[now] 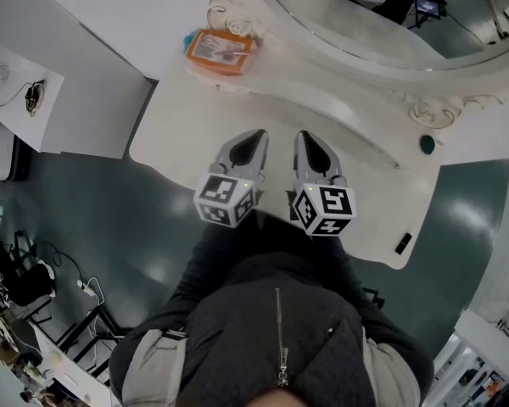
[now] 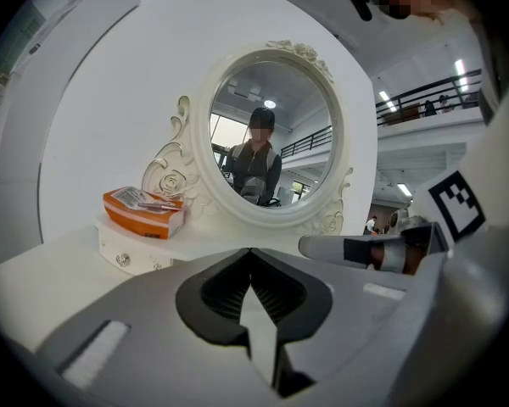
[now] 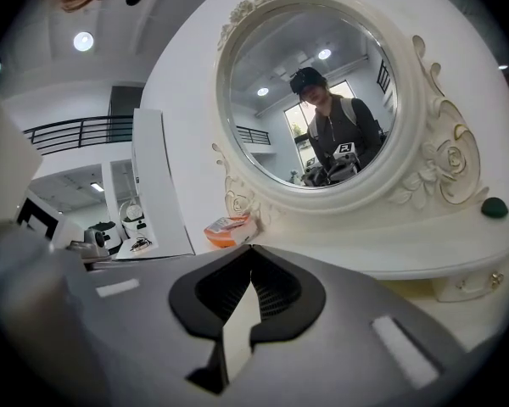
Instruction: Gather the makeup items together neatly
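a flat orange box with a pale label on its top sits at the left end of the raised shelf along the back of the white dressing table, touching the carved scroll at the foot of the oval mirror. a small dark green round piece sits at the right end of the same shelf, well apart from the box. a small black piece lies near the table's front right corner; what it is cannot be told.

the table's middle between these things is bare, and nothing stands between the grippers and the box.

the left gripper and the right gripper are held side by side over the front edge of the table, pointing at the mirror, their marker cubes toward the person's dark zipped jacket. the left gripper view shows its jaws brought together at the tips with nothing between them, the orange box ahead to the left. the right gripper view shows its jaws likewise together and empty, the box small ahead and the green piece off to the right.
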A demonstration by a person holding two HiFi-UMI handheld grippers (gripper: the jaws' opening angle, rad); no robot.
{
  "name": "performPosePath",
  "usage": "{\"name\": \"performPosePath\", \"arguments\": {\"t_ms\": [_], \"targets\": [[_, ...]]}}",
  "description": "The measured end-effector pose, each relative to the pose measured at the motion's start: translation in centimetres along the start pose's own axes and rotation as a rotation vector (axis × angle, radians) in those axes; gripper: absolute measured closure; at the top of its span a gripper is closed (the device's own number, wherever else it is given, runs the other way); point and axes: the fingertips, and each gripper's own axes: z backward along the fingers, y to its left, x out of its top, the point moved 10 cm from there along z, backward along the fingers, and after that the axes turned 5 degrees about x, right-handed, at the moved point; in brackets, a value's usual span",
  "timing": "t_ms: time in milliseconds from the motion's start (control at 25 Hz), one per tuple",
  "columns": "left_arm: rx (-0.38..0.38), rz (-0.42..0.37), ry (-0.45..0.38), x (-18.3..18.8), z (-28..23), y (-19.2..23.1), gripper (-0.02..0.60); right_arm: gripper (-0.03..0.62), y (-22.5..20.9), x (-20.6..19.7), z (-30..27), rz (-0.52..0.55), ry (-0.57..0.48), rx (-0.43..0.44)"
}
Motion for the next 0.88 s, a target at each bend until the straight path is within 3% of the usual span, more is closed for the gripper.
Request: {"name": "performPosePath", "arguments": {"t_ms": [440,880], "targets": [[-0.016,-0.018,0.01,3.7,-1.6,5.9,0.571,0.589,1.8,2.8,-5.7,0.065,0.031,-0.022],[-0.078,-0.039,0.036,6.4,-3.3,11.4,0.571,0.559,3.9,4.7,-11.6,0.143,0.1,0.006]]}}
